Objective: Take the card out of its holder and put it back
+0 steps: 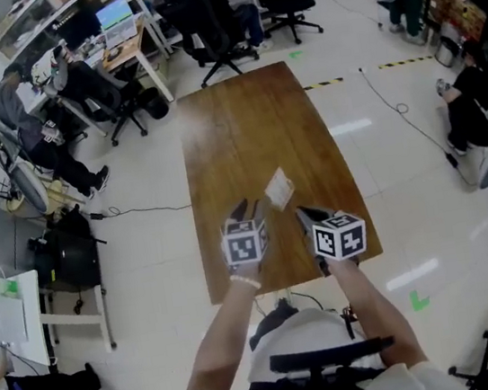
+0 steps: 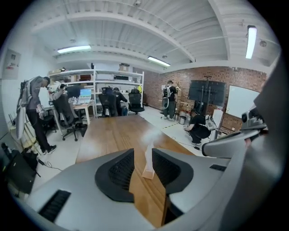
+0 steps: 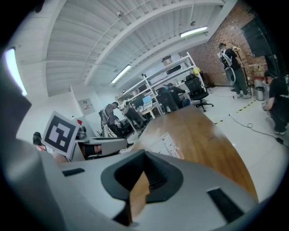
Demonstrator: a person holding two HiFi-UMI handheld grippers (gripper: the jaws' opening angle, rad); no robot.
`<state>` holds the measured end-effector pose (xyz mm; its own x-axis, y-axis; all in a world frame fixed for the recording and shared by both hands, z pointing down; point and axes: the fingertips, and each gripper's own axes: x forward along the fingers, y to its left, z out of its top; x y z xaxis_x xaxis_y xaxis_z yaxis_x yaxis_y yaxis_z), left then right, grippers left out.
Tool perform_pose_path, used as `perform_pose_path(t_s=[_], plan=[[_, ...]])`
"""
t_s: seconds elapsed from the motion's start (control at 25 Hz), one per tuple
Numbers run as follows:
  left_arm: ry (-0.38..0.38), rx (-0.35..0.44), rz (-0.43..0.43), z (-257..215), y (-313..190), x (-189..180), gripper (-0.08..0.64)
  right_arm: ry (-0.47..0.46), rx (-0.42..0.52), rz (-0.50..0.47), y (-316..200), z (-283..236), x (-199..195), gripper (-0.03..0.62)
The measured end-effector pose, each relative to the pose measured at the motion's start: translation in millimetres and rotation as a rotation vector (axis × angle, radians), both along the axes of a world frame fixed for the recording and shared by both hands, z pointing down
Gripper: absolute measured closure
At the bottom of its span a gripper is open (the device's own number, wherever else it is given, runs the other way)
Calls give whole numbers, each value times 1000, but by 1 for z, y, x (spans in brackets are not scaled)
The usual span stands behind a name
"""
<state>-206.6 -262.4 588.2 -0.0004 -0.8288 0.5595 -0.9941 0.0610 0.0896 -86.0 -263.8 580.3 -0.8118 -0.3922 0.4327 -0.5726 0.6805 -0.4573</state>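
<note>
Head view shows a long wooden table [image 1: 243, 126] on a pale floor, with both grippers over its near end. The left gripper [image 1: 248, 209] and the right gripper [image 1: 304, 215] are side by side, each at the end of a forearm, and each carries a marker cube [image 1: 245, 242] on top. Just beyond their tips, between the two, the white card [image 1: 279, 189] stands tilted on the table, and neither gripper touches it. Past the far end of the table are desks [image 1: 111, 37] with screens, black chairs and some people. One more person [image 1: 467, 106] crouches on the floor at the right.

Left gripper view looks along the table. The jaws are spread, with a clear gap between the dark pads, and they pinch nothing. Through this gap the holder [image 2: 148, 170] is seen edge-on, standing on the wood beyond the tips. Its pale foot is sharp but the upper part is blurred, so I cannot make out the card in it from here. The right gripper shows at the right edge.

Right gripper view shows jaws that meet at the tips. Only a thin wedge of table is visible lower down between the pads, and nothing is held there. Beyond the tips the card [image 3: 168, 145], with small print on it, stands in the clear holder on the table, apart from the jaws. The left gripper with its marker cube is at the left.
</note>
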Motion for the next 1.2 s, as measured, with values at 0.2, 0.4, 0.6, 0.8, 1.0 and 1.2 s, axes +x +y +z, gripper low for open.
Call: perform_pose_path(t_s=[0.2, 0.4, 0.6, 0.8, 1.0, 1.2], plan=[[43, 104, -96, -39, 55, 1, 557, -33, 15, -91, 26, -13, -7, 584], [103, 145, -159, -51, 125, 16, 557, -63, 24, -187, 62, -24, -6, 584], [148, 144, -243, -42, 191, 31, 557, -94, 16, -247, 100, -27, 4, 584], [168, 135, -270, -40, 227, 40, 557, -118, 19, -269, 131, -31, 14, 584], [152, 121, -243, -43, 232, 38, 557, -123, 33, -217, 148, -35, 25, 584], [98, 92, -209, -42, 233, 40, 557, -120, 26, -149, 163, -31, 31, 586]])
